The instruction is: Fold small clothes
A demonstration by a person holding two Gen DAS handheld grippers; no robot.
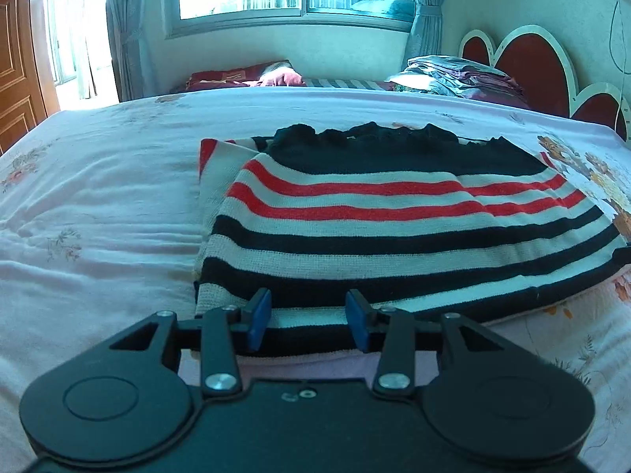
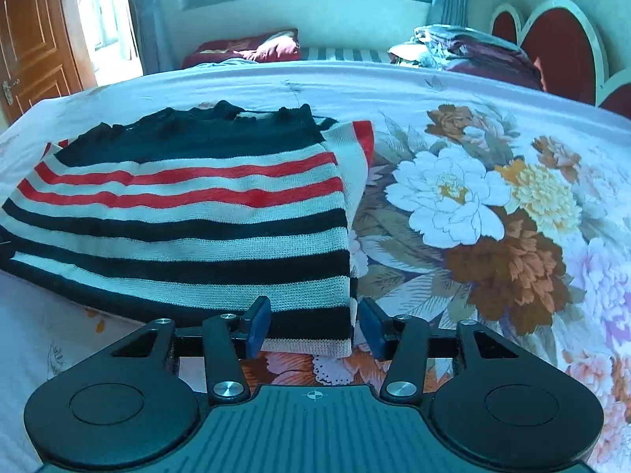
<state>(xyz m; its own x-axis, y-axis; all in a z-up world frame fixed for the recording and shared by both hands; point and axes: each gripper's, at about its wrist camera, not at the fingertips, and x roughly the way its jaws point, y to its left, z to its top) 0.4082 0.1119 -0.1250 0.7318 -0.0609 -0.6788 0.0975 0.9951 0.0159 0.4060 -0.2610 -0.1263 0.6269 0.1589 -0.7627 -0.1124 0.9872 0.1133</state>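
A striped knit garment (image 1: 394, 232), black, white and red with a black ruffled top edge, lies folded on the bed; it also shows in the right wrist view (image 2: 185, 220). My left gripper (image 1: 309, 319) is open, its blue pads either side of the garment's near hem close to its left corner. My right gripper (image 2: 313, 327) is open, its pads either side of the hem at the garment's right corner. Neither gripper holds the cloth.
The bed sheet (image 1: 98, 213) is pale pink on the left and has a large flower print (image 2: 473, 213) on the right. A stack of folded clothes (image 1: 457, 75) sits by the red heart-shaped headboard (image 1: 528, 67). A dark red pillow (image 2: 252, 49) lies beyond the bed under the window.
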